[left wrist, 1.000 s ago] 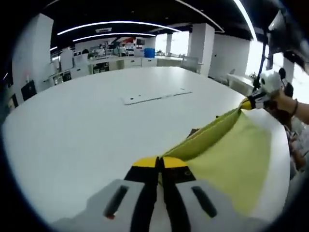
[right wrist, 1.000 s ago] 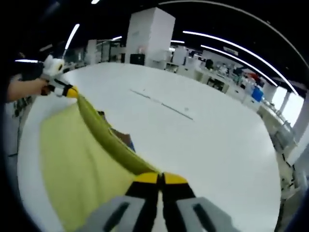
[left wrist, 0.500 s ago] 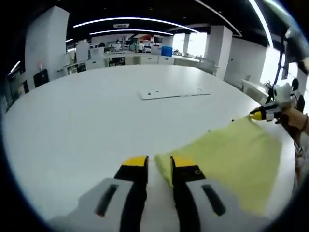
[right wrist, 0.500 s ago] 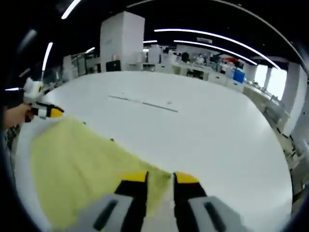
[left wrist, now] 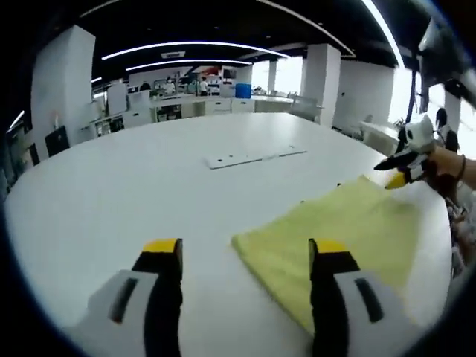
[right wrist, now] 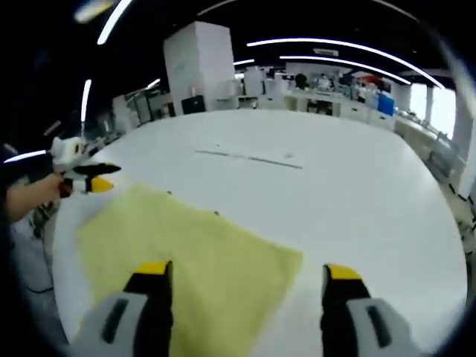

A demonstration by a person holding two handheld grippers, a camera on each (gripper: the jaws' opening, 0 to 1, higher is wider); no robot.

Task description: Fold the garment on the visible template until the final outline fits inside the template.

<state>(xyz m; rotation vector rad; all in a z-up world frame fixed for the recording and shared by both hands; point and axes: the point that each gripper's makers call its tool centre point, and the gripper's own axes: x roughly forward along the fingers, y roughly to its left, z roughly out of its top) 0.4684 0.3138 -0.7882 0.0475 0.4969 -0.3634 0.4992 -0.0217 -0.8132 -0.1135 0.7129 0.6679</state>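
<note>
Left gripper view: the left claw (left wrist: 247, 256) stands with its two yellow-tipped jaws wide apart above the large white oval desk (left wrist: 111, 201), gripping nothing. Half a second ago these jaws were only slightly parted beside the cloth's near corner, and one second ago they were pressed together on a raised fold of it. The flat pale yellow fabric garment (left wrist: 342, 230) now lies spread on the desk, its near corner between the two jaws and its body running away to the right. At its far right edge the right claw (left wrist: 394, 172), held in a person's hand (left wrist: 439, 165), hovers just above the cloth with its jaws parted.

Right gripper view: the right claw (right wrist: 248, 271) also has its jaws wide apart and empty; half a second ago they stood close together at the cloth's edge, and a second ago they were clamped on it. The garment (right wrist: 178, 245) lies flat as a roughly four-sided sheet with no raised fold left, one corner pointing right between the jaws, and small dark marks showing at its far edge. The left claw (right wrist: 103, 177) sits at the garment's far left corner, its jaws parted, in a hand (right wrist: 33, 197).

A thin flat white strip (left wrist: 253, 155) lies on the desk well beyond the garment; whether a template lies under the cloth cannot be told
</note>
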